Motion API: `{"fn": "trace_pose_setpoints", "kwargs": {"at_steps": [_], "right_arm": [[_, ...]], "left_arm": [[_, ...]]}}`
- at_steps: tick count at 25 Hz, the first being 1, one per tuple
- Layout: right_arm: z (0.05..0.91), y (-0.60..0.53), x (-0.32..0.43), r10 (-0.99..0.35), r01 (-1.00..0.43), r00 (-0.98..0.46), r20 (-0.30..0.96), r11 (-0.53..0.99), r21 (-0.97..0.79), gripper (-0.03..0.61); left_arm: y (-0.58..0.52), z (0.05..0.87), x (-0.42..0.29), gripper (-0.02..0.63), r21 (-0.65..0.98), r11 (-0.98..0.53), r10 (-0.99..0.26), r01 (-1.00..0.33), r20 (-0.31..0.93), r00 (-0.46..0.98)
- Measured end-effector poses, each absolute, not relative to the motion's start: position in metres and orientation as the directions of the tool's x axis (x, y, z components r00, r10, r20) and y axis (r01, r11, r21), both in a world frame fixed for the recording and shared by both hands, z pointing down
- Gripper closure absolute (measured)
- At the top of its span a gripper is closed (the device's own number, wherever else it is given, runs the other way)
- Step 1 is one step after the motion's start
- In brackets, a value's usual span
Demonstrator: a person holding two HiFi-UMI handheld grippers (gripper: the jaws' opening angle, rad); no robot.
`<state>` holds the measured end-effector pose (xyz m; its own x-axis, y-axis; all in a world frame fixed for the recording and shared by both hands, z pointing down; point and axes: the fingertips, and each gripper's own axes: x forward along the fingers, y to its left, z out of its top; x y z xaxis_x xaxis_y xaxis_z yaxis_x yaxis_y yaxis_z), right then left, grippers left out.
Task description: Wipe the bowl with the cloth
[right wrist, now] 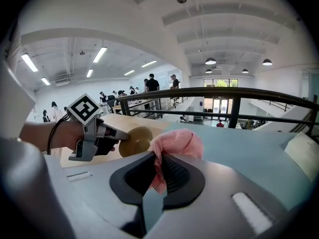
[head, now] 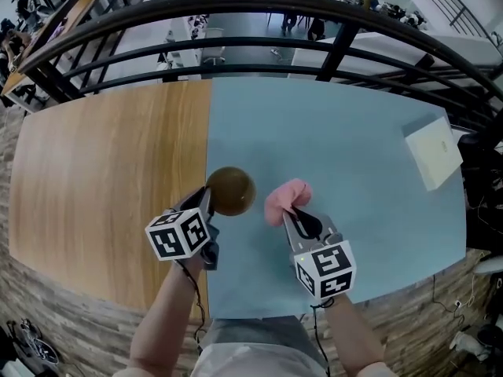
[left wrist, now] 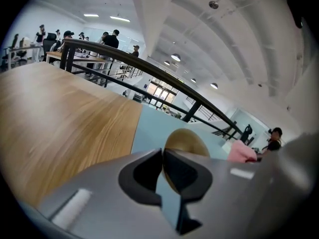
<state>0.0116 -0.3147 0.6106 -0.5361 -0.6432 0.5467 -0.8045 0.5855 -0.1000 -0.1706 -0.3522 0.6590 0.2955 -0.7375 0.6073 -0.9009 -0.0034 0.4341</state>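
1. My left gripper [head: 208, 200] is pinched tight on the rim of the brown bowl [head: 232, 191]. It holds the bowl tipped on edge over the blue mat [head: 338, 124], near the mat's seam with the bare wooden table top [head: 94, 163].
2. My right gripper [head: 292, 214] is clamped on the pink cloth [head: 285, 198], and a bunch of it bulges out past the jaws.
3. Done, as I judge it: both things are in hand, side by side.
4. Left to do: the cloth and bowl are near but apart (a narrow gap shows from the head view). Nothing shows any wiping yet, so the cloth has yet to be pressed into the bowl and rubbed round.
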Motion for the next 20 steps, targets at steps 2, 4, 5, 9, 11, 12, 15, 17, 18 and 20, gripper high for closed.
{"fn": "trace_pose_setpoints", "kwargs": {"at_steps": [2,4,5,9,11,12,15,17,18,20], "right_arm": [[0.624,-0.313,0.01,-0.638,-0.806,-0.534,0.555,0.582,-0.107,0.552],[0.639,-0.312,0.005,-0.633,-0.808,-0.532,0.563,0.579,-0.113,0.552],[0.646,-0.312,0.001,-0.63,-0.808,-0.532,0.565,0.577,-0.117,0.551],[0.658,-0.315,-0.008,-0.621,-0.804,-0.543,0.566,0.578,-0.138,0.551],[0.663,-0.314,-0.008,-0.62,-0.805,-0.543,0.566,0.575,-0.143,0.551],[0.666,-0.312,-0.009,-0.619,-0.807,-0.542,0.568,0.573,-0.146,0.551],[0.672,-0.305,-0.006,-0.614,-0.808,-0.543,0.573,0.567,-0.158,0.551],[0.673,-0.3,-0.002,-0.61,-0.808,-0.545,0.575,0.567,-0.163,0.551],[0.674,-0.298,-0.001,-0.608,-0.807,-0.545,0.577,0.567,-0.165,0.551],[0.675,-0.294,0.0,-0.604,-0.805,-0.547,0.579,0.569,-0.168,0.551]], "left_arm": [[-0.355,0.674,-0.172,0.597,0.438,0.001,-0.73,-0.899,0.615,0.299],[-0.359,0.691,-0.176,0.595,0.444,0.005,-0.725,-0.896,0.619,0.303],[-0.361,0.699,-0.178,0.595,0.449,0.007,-0.723,-0.894,0.62,0.306],[-0.37,0.715,-0.183,0.591,0.489,0.025,-0.714,-0.872,0.619,0.327],[-0.373,0.72,-0.183,0.591,0.495,0.03,-0.713,-0.868,0.619,0.328],[-0.374,0.722,-0.184,0.59,0.492,0.028,-0.712,-0.87,0.621,0.328],[-0.372,0.73,-0.177,0.586,0.487,0.025,-0.704,-0.873,0.629,0.331],[-0.371,0.736,-0.17,0.584,0.486,0.027,-0.698,-0.874,0.635,0.331],[-0.372,0.739,-0.169,0.583,0.483,0.029,-0.697,-0.875,0.637,0.329],[-0.373,0.743,-0.169,0.581,0.481,0.033,-0.698,-0.876,0.638,0.324]]}}
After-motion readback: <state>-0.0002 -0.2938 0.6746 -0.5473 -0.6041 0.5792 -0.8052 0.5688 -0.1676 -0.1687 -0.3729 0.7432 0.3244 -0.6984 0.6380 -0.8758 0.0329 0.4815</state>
